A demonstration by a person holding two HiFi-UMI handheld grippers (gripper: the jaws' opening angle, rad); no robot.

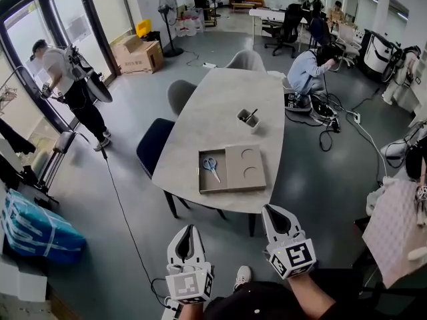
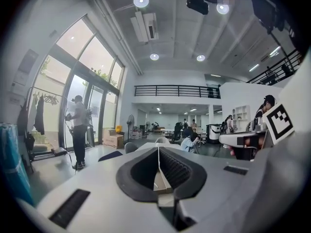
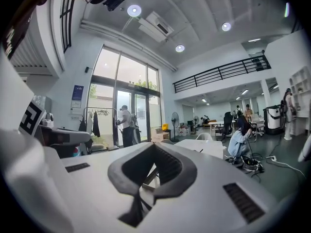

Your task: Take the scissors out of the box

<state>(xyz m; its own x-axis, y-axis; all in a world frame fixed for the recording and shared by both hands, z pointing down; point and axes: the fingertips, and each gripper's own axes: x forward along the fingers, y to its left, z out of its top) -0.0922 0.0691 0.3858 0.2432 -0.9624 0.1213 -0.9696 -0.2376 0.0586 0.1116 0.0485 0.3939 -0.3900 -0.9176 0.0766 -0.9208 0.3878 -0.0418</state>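
Observation:
A flat brown box point(image 1: 231, 170) lies open near the front edge of the grey table point(image 1: 227, 99). Blue-handled scissors point(image 1: 211, 166) lie in its left half; the right half shows two round recesses. My left gripper point(image 1: 191, 231) and right gripper point(image 1: 271, 211) hang low in the head view, short of the table and apart from the box. Both are shut with nothing between the jaws. In the left gripper view the left gripper point(image 2: 159, 150) points level across the room at the table top. In the right gripper view the right gripper point(image 3: 154, 147) does the same.
A small cup with pens point(image 1: 249, 119) stands on the table beyond the box. Dark chairs point(image 1: 155, 145) flank the table's left side. A person point(image 1: 69, 83) stands by the glass doors, another point(image 1: 308, 71) crouches at the right. A blue bag point(image 1: 35, 229) and cables lie on the floor.

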